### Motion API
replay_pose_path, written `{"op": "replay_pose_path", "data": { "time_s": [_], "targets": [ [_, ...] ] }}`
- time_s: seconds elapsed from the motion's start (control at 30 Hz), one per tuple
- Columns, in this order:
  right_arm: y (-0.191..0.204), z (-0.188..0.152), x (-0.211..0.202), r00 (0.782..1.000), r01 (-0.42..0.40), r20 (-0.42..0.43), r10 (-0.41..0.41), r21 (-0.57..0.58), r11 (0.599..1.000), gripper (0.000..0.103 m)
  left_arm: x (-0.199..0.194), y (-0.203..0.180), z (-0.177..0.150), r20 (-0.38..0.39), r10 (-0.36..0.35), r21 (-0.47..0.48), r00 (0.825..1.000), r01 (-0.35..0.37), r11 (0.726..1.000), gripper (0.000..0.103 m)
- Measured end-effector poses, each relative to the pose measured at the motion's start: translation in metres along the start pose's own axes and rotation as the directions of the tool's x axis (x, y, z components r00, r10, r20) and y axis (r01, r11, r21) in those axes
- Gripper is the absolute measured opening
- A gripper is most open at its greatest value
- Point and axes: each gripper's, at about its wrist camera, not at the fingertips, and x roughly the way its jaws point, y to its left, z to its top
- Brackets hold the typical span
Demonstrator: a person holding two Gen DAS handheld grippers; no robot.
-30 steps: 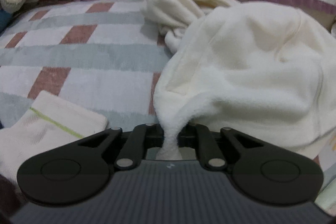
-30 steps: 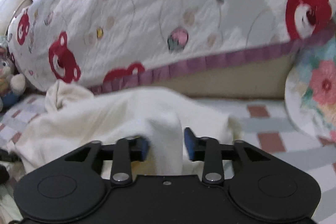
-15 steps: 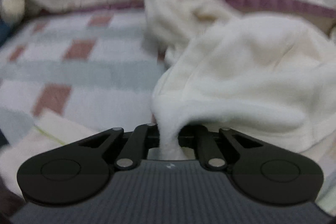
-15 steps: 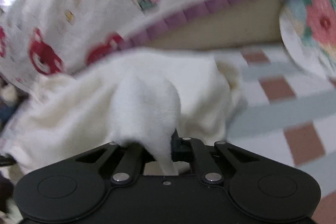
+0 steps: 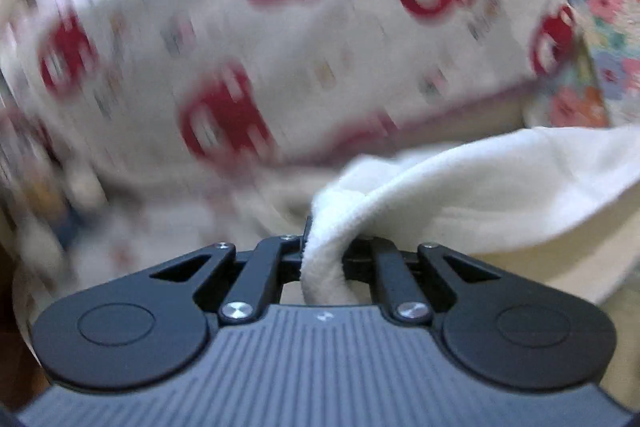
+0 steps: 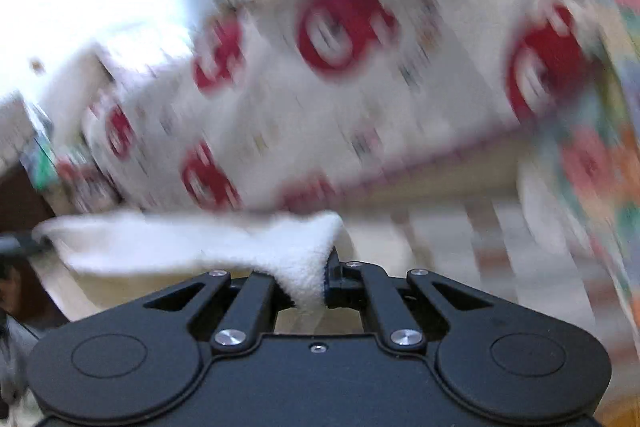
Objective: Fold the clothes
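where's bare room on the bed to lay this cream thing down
The clearest bare patch is the checked bedcover in the right wrist view, bordered by the bear quilt behind and the floral cushion on the right. Left of it, the cream garment held by both claws blocks the view.

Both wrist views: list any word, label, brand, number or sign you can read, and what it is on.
None readable. The small pale mark on the left gripper body is too small to read. The bear-print quilt shows only blurred red pictures. The cream fleece garment shows no label.
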Motion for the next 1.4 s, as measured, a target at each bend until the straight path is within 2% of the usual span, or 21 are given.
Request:
{"op": "replay_pose_path", "data": {
  "time_s": [0.03, 0.07, 0.1, 0.17, 0.2, 0.23, 0.27, 0.3, 0.37, 0.4, 0.5, 0.57, 0.67, 0.77, 0.83, 0.97, 1.03, 1.1, 1.2, 1.33, 1.4],
  "targets": [
    [-0.009, -0.023, 0.007, 0.994, 0.039, -0.101, -0.036, 0.030, 0.999, 0.005, 0.010, -0.003, -0.017, -0.087, -0.034, -0.016, 0.996, 0.032, 0.999, 0.007],
    [-0.017, -0.046, 0.014, 0.977, 0.080, -0.203, -0.067, 0.055, 0.995, 0.005, 0.024, -0.006, -0.035, -0.186, -0.059, -0.026, 0.981, 0.055, 0.998, 0.010],
    [-0.025, -0.070, 0.024, 0.949, 0.114, -0.302, -0.089, 0.063, 0.992, 0.005, 0.040, -0.009, -0.053, -0.286, -0.076, -0.031, 0.955, 0.070, 0.997, 0.012],
    [-0.035, -0.098, 0.037, 0.908, 0.127, -0.408, -0.089, 0.068, 0.990, 0.005, 0.068, -0.015, -0.084, -0.451, -0.079, -0.026, 0.889, 0.075, 0.997, 0.013],
    [-0.040, -0.112, 0.043, 0.884, 0.135, -0.459, -0.088, 0.069, 0.988, 0.007, 0.076, -0.018, -0.094, -0.506, -0.073, -0.013, 0.860, 0.077, 0.997, 0.013],
    [-0.043, -0.124, 0.049, 0.859, 0.137, -0.504, -0.085, 0.067, 0.988, 0.017, 0.081, -0.019, -0.100, -0.545, -0.069, -0.001, 0.836, 0.081, 0.997, 0.014],
    [-0.042, -0.122, 0.050, 0.849, 0.117, -0.524, -0.074, 0.050, 0.992, 0.022, 0.079, -0.019, -0.095, -0.549, -0.077, 0.008, 0.832, 0.097, 0.995, 0.015],
    [-0.041, -0.120, 0.051, 0.839, 0.095, -0.540, -0.063, 0.032, 0.995, 0.026, 0.074, -0.018, -0.084, -0.540, -0.102, 0.007, 0.835, 0.126, 0.992, 0.019],
    [-0.038, -0.100, 0.044, 0.844, 0.032, -0.536, -0.027, 0.001, 0.999, 0.028, 0.063, -0.016, -0.061, -0.521, -0.153, 0.006, 0.840, 0.183, 0.983, 0.050],
    [-0.038, -0.090, 0.039, 0.849, -0.001, -0.529, -0.002, -0.006, 1.000, 0.032, 0.056, -0.015, -0.049, -0.506, -0.182, 0.004, 0.843, 0.213, 0.977, 0.055],
    [-0.044, -0.060, 0.028, 0.854, -0.138, -0.504, 0.128, 0.018, 0.990, 0.036, 0.032, -0.017, -0.007, -0.401, -0.267, -0.001, 0.876, 0.291, 0.957, 0.058],
    [-0.047, -0.041, 0.022, 0.851, -0.230, -0.478, 0.219, 0.036, 0.973, 0.047, 0.029, -0.018, 0.017, -0.315, -0.290, 0.012, 0.904, 0.309, 0.951, 0.071],
    [-0.056, -0.015, 0.018, 0.880, -0.255, -0.409, 0.240, 0.018, 0.967, 0.048, 0.056, -0.028, 0.043, -0.242, -0.286, -0.002, 0.927, 0.294, 0.956, 0.073],
    [-0.066, 0.007, 0.032, 0.920, -0.191, -0.350, 0.176, -0.010, 0.982, 0.051, 0.123, -0.041, 0.060, -0.212, -0.256, -0.061, 0.943, 0.249, 0.967, 0.073],
    [-0.066, 0.013, 0.061, 0.928, -0.148, -0.348, 0.132, -0.021, 0.989, 0.050, 0.181, -0.048, 0.069, -0.208, -0.242, -0.116, 0.948, 0.221, 0.968, 0.073],
    [-0.053, 0.020, 0.157, 0.919, -0.067, -0.393, 0.039, -0.059, 0.996, 0.050, 0.278, -0.053, 0.084, -0.204, -0.169, -0.205, 0.964, 0.127, 0.970, 0.072],
    [-0.045, 0.038, 0.197, 0.931, -0.084, -0.361, 0.052, -0.076, 0.994, 0.050, 0.318, -0.051, 0.084, -0.220, -0.071, -0.224, 0.973, 0.021, 0.974, 0.070],
    [-0.040, 0.062, 0.241, 0.943, -0.107, -0.324, 0.079, -0.069, 0.992, 0.050, 0.353, -0.037, 0.079, -0.245, 0.017, -0.281, 0.969, -0.088, 0.956, 0.069],
    [-0.036, 0.088, 0.312, 0.942, -0.091, -0.330, 0.067, -0.055, 0.994, 0.050, 0.371, -0.009, 0.058, -0.245, 0.104, -0.388, 0.964, -0.196, 0.900, 0.068],
    [-0.029, 0.097, 0.398, 0.910, -0.043, -0.414, -0.001, -0.096, 0.994, 0.050, 0.357, 0.012, 0.034, -0.198, 0.173, -0.375, 0.965, -0.238, 0.896, 0.068],
    [-0.026, 0.094, 0.432, 0.890, -0.013, -0.452, -0.056, -0.147, 0.989, 0.050, 0.347, 0.023, 0.030, -0.172, 0.160, -0.401, 0.972, -0.218, 0.890, 0.068]
  ]
}}
